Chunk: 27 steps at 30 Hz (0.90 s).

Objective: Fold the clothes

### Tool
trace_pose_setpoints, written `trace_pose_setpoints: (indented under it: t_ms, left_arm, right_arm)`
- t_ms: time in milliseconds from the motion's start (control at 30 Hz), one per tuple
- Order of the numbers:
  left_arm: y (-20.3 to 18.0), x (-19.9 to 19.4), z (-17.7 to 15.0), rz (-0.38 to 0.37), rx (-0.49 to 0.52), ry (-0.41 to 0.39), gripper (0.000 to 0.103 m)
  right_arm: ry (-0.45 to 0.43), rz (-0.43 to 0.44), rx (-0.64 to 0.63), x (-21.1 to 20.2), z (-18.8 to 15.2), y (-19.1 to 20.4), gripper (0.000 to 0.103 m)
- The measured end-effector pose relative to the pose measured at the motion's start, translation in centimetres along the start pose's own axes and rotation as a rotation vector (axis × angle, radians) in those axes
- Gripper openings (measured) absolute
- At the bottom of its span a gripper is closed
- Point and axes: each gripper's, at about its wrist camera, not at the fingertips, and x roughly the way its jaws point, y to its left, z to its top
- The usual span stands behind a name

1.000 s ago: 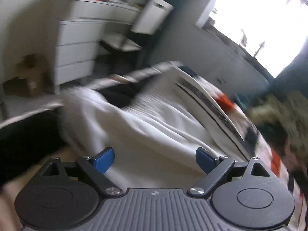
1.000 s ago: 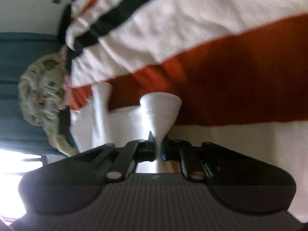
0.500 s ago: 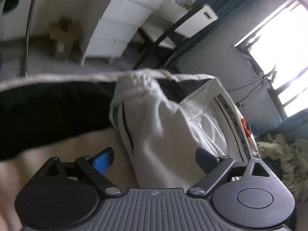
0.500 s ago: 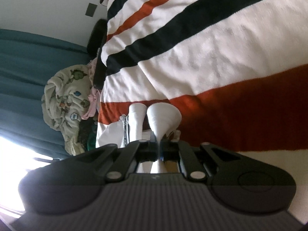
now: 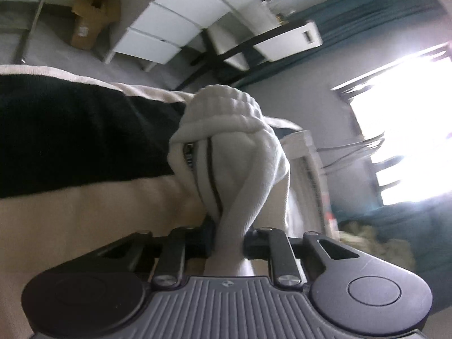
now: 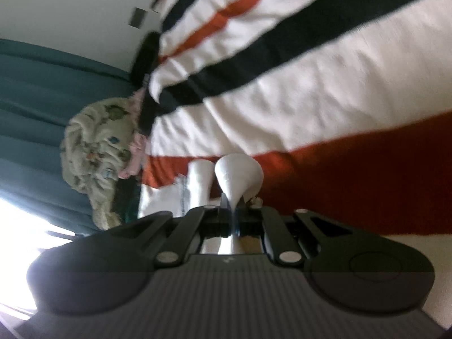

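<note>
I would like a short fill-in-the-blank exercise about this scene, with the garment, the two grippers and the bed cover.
1. The garment between the fingers of the left gripper is mainly ____ in colour.
2. The right gripper is ____ on a thin fold of the same white cloth.
3. The bed cover has cream, black and ____ stripes.
4. On the floor beside the white drawers stands an open ____ box.

Missing words: white; shut; orange-red; cardboard

We see a bed under a striped blanket [image 6: 325, 107], white shorts [image 5: 240, 152] lying on it.
</note>
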Motion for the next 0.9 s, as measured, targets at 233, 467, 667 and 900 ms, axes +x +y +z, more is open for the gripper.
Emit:
trace_pose_setpoints:
  t_ms: [233,467,667,900]
  left_arm:
    - [-0.5,-5.2,-1.2,-0.12,0.024,0.075,0.017]
    - [-2.9,-5.5,-1.2,-0.143,0.064,0.085,0.017]
    - [-10.0,0.9,0.7,-0.115,0.117,0.053,0.018]
    - [-17.0,13.3,1.0,-0.045,0.234,0.012,0.018]
  right_arm:
    - [-0.144,0.119,-0.058,-4.0,2.2,1.6,0.005]
    - [-0.144,0.135,-0.157,-2.6,4.6,4.4,0.005]
    - [-0.123,0.111,-0.336,5.0,2.9,12.0,0.005]
    - [-0.113,-0.016,-0.521,19.5,-3.1,18.8,0.005]
